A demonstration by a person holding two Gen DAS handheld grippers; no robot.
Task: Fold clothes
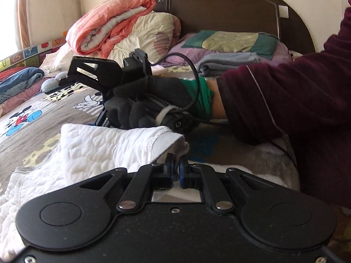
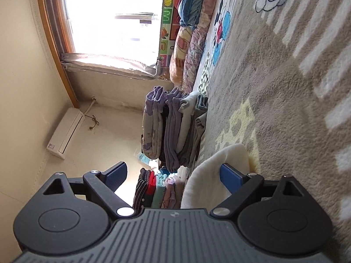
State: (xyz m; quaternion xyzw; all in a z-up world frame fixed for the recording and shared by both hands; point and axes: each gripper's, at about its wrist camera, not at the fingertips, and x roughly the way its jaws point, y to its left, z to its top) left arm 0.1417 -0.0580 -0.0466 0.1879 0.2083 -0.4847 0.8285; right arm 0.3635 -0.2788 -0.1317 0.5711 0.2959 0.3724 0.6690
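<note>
- Two tools work over a bed (image 1: 43,118) covered by a cartoon-print blanket (image 2: 285,87).
- Bedding is heaped by the headboard (image 1: 219,8); folded clothes (image 2: 175,131) are stacked at the bed's edge in the right wrist view.
- White quilted garment (image 1: 98,149) lies rumpled on the blanket, one hemmed corner lifted.
- Left tool (image 1: 177,171) is closed, pinching that corner between its blue pads.
- Right tool (image 2: 173,173), held in a gloved hand (image 1: 136,109), stands wide open; a white fold (image 2: 210,175) sits between its fingers, against the right one.
</note>
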